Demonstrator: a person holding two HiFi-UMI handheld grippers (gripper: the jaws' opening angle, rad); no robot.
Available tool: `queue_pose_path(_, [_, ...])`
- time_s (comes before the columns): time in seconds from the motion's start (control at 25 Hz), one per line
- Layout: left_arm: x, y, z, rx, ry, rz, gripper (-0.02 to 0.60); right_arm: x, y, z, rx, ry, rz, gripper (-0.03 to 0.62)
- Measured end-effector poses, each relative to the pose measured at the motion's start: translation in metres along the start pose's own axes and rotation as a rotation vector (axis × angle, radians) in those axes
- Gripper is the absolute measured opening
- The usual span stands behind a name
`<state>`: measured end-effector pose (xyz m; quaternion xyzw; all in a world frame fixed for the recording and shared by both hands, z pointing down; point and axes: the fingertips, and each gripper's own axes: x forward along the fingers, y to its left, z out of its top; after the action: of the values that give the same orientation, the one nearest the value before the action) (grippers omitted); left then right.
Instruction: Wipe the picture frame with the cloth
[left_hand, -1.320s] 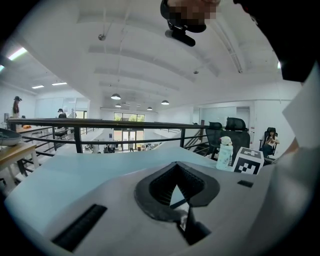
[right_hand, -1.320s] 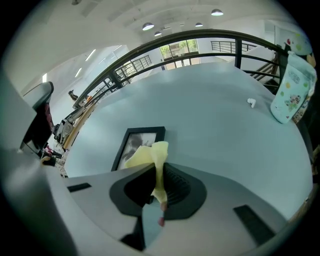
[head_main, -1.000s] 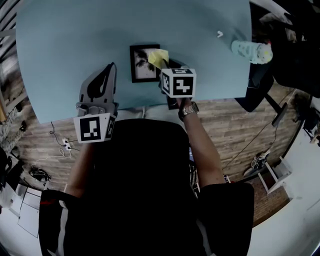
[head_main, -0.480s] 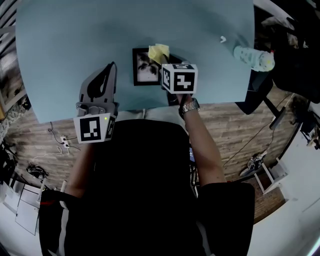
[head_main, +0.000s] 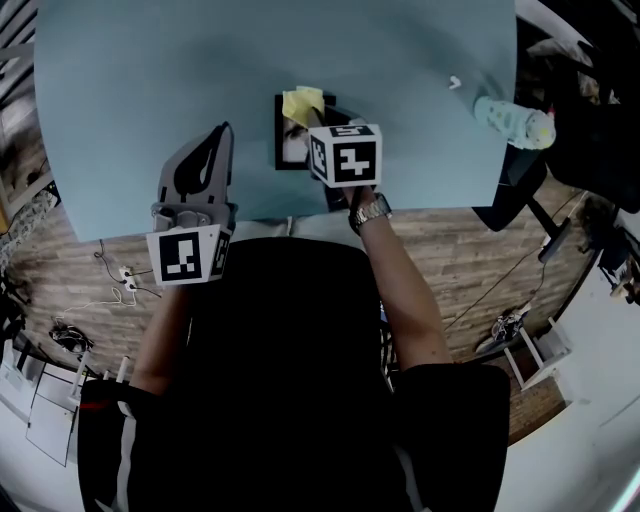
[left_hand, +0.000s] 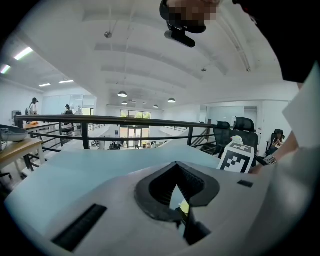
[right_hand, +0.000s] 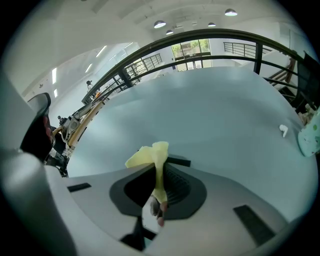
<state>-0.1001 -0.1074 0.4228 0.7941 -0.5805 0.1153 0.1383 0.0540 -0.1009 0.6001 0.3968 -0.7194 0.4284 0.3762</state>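
Table: smooth pale teal top, matt — hardly any shine.
Cloth: soft yellow fabric, limp and creased.
Picture frame: dark, smooth border; its material cannot be told.
Left gripper: matt grey plastic shell, with black ribbed pads inside.
Right gripper: the same matt grey plastic and ribbed black lining.
Marker cube: matt white faces with black print.
Floor: wood planks — grainy, dull brown.
Watch: shiny metal band.
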Motion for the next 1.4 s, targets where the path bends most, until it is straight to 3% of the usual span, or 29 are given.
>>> queue_pose_path(0.52, [-0.017, 0.014, -0.003, -0.007, -0.002, 0.024, 0.000, 0.007, 0.028, -0.003, -0.041, 0.006, 0.023, 0.037])
queue_pose_path(1.4, [-0.064, 0.005, -0.017, 0.030, -0.014, -0.013, 0.000, -0.009, 0.054, -0.069, -0.006, 0.009, 0.009, 0.037])
